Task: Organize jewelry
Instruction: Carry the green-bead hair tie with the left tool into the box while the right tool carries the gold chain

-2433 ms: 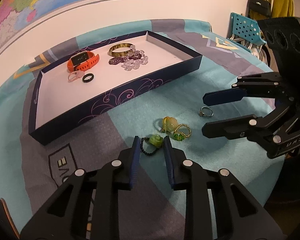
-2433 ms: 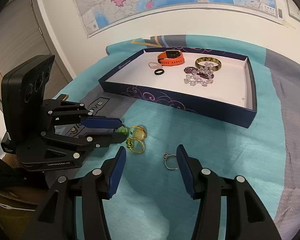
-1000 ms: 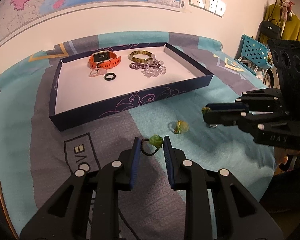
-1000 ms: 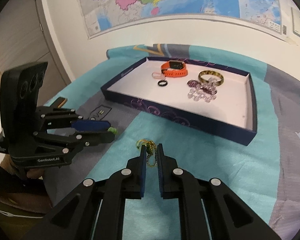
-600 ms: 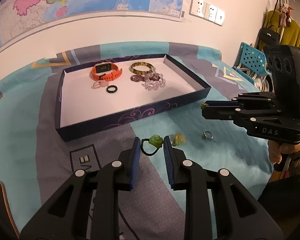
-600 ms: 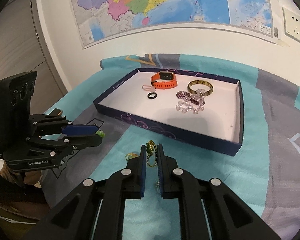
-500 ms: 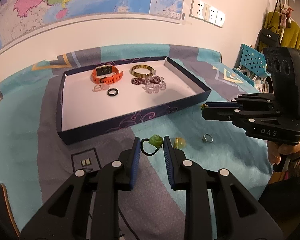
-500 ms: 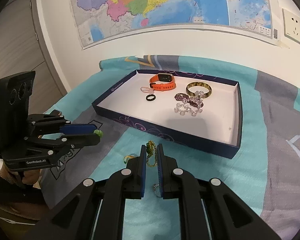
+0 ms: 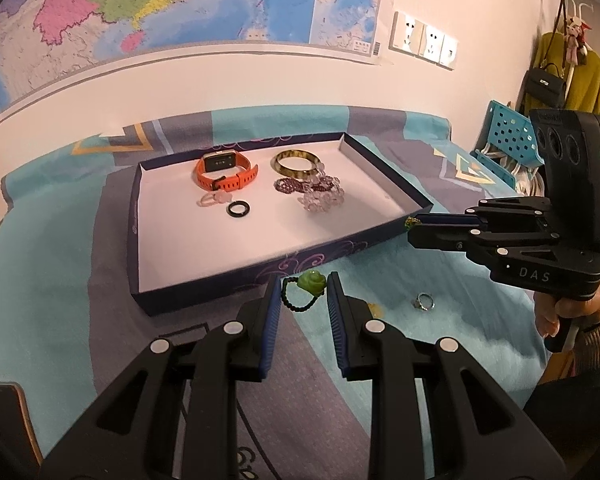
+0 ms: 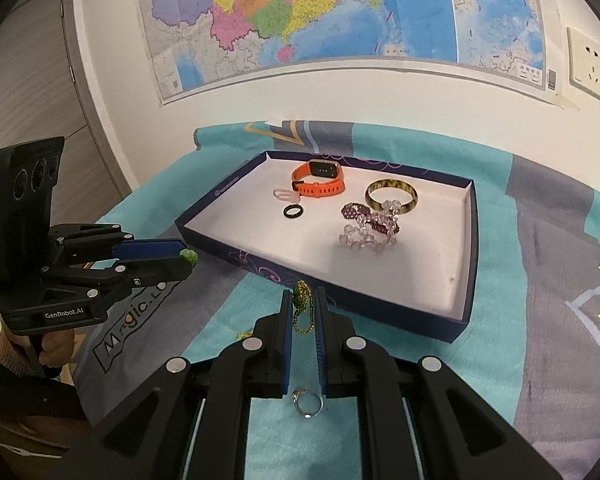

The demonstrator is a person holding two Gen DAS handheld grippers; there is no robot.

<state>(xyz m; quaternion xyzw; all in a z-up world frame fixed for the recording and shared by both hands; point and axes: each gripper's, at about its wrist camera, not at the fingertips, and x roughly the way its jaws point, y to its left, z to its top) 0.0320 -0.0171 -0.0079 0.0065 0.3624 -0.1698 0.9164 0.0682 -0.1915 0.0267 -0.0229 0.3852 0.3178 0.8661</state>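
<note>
Both grippers hover just short of the tray's [image 9: 204,296] near wall, left gripper [image 9: 303,300] clenched on a green ring [image 9: 306,290], right gripper [image 10: 302,308] pinching a gold chain [image 10: 301,312]; lift each over the wall before releasing.

Both grippers are held raised, jaws nearly closed: left gripper [image 9: 303,294] pinches something green, right gripper [image 10: 302,307] pinches something beaded.

Both wrist views toward shared tray [image 9: 260,268]
</note>
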